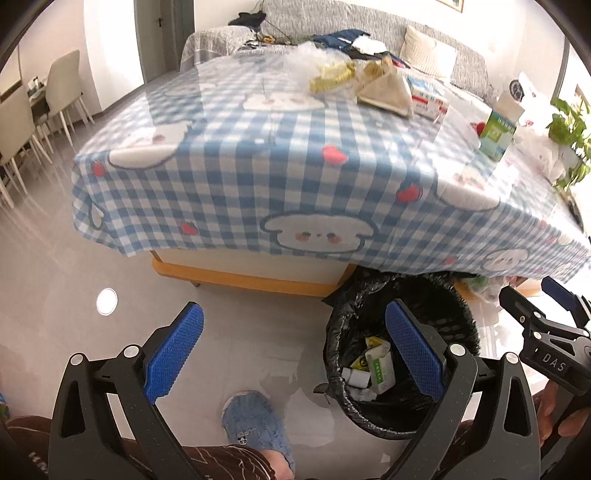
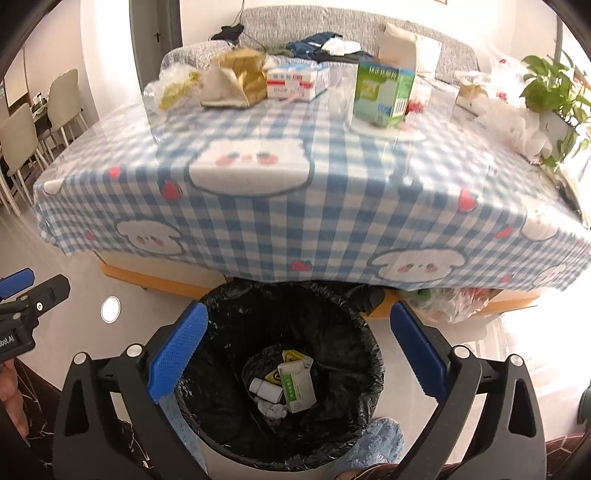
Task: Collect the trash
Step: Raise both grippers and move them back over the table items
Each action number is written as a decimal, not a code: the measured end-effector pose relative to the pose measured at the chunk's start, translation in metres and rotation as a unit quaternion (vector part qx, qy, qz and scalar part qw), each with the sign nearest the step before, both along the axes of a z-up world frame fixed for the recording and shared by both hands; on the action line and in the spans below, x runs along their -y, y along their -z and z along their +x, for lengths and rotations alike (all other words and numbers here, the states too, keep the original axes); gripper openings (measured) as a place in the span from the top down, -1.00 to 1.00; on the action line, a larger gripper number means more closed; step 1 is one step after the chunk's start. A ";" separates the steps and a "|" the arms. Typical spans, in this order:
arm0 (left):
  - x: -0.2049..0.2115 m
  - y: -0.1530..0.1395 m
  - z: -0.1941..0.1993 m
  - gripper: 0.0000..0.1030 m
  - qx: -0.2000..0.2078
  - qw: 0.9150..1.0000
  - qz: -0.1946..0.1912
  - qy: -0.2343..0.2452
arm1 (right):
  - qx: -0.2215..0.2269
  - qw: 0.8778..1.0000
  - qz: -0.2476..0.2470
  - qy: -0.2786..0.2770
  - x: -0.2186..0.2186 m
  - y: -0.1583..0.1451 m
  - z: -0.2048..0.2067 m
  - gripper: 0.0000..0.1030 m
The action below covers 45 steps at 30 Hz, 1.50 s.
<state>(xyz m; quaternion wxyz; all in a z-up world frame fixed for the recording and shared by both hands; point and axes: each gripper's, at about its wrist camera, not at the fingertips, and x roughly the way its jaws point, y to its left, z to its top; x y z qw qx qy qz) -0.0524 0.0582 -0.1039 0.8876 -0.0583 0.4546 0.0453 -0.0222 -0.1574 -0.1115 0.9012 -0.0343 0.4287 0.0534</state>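
A black-lined trash bin [image 2: 221, 325] stands on the floor at the table's front edge and holds small boxes and crumpled paper [image 2: 291, 384]. It also shows in the left wrist view [image 1: 443, 295]. My right gripper [image 2: 295, 354] is open and empty right above the bin. My left gripper [image 1: 291, 350] is open and empty over the floor, left of the bin. On the table lie a green-white carton [image 2: 382, 94], a red-white box [image 2: 291, 83], a beige wrapper [image 2: 225, 86] and a clear plastic bag [image 2: 170, 86].
The table wears a blue checked cloth [image 2: 295, 206]. A potted plant [image 2: 554, 88] and white plastic bags [image 2: 517, 122] sit at its right end. A sofa [image 2: 332, 26] stands behind, chairs [image 1: 62, 88] at left. My blue slippers [image 1: 255, 421] are near the bin.
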 end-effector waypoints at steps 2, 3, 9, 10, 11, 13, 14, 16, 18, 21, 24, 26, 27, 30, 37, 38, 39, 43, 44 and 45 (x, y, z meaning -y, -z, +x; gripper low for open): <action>-0.002 -0.009 -0.002 -0.88 0.005 1.000 -0.003 -0.002 | 0.006 1.000 0.002 0.002 0.002 -0.008 -0.002 -0.85; -0.002 -0.013 -0.002 -0.88 0.007 1.000 -0.004 -0.003 | 0.011 1.000 0.004 0.004 0.004 -0.013 -0.004 -0.85; -0.005 -0.036 -0.004 -0.88 0.018 1.000 -0.011 -0.004 | 0.039 0.999 0.022 0.008 0.010 -0.043 -0.008 -0.85; -0.005 -0.040 -0.005 -0.88 0.020 1.000 -0.011 -0.004 | 0.042 0.999 0.021 0.008 0.010 -0.047 -0.008 -0.85; -0.005 -0.044 -0.004 -0.88 0.022 1.000 -0.008 -0.003 | 0.046 0.999 0.021 0.008 0.010 -0.051 -0.008 -0.85; -0.006 -0.050 -0.003 -0.88 0.024 1.000 -0.006 -0.003 | 0.052 0.998 0.021 0.006 0.011 -0.059 -0.008 -0.85; -0.006 -0.054 -0.001 -0.88 0.023 1.000 -0.006 -0.005 | 0.055 0.998 0.020 0.006 0.010 -0.063 -0.008 -0.85; -0.006 -0.058 0.003 -0.88 0.023 1.000 -0.007 -0.004 | 0.061 0.998 0.022 0.005 0.011 -0.070 -0.007 -0.85; -0.004 -0.064 0.008 -0.88 0.024 1.000 -0.006 0.001 | 0.066 0.998 0.020 0.005 0.012 -0.077 -0.005 -0.85; -0.003 -0.071 0.015 -0.88 0.026 1.000 -0.003 0.000 | 0.073 0.997 0.016 0.006 0.013 -0.087 0.001 -0.85; -0.002 -0.077 0.023 -0.88 0.026 1.000 -0.007 0.001 | 0.077 0.997 0.018 0.009 0.016 -0.096 0.007 -0.85; -0.001 -0.081 0.029 -0.88 0.027 1.000 -0.006 0.004 | 0.079 0.997 0.019 0.009 0.017 -0.100 0.011 -0.85; -0.001 -0.083 0.032 -0.88 0.029 1.000 -0.003 0.004 | 0.081 0.996 0.018 0.009 0.017 -0.103 0.013 -0.85; -0.001 -0.087 0.043 -0.88 0.030 1.000 0.000 0.003 | 0.089 0.996 0.012 0.007 0.019 -0.110 0.022 -0.85; -0.004 -0.099 0.077 -0.88 0.034 0.999 0.004 -0.001 | 0.096 0.995 0.003 0.012 0.030 -0.121 0.050 -0.85; -0.005 -0.100 0.083 -0.88 0.034 0.999 0.003 -0.001 | 0.096 0.995 0.001 0.012 0.031 -0.122 0.054 -0.85; -0.006 -0.101 0.092 -0.88 0.034 0.999 0.002 -0.002 | 0.097 0.995 0.000 0.011 0.033 -0.123 0.059 -0.85; -0.007 -0.102 0.122 -0.88 0.032 0.999 0.012 -0.004 | 0.097 0.995 -0.007 0.010 0.039 -0.123 0.084 -0.85; -0.008 -0.102 0.129 -0.88 0.032 0.999 0.012 -0.005 | 0.097 0.995 -0.008 0.009 0.040 -0.122 0.091 -0.85; -0.009 -0.101 0.139 -0.88 0.030 0.999 0.011 -0.006 | 0.097 0.995 -0.009 0.008 0.040 -0.121 0.097 -0.85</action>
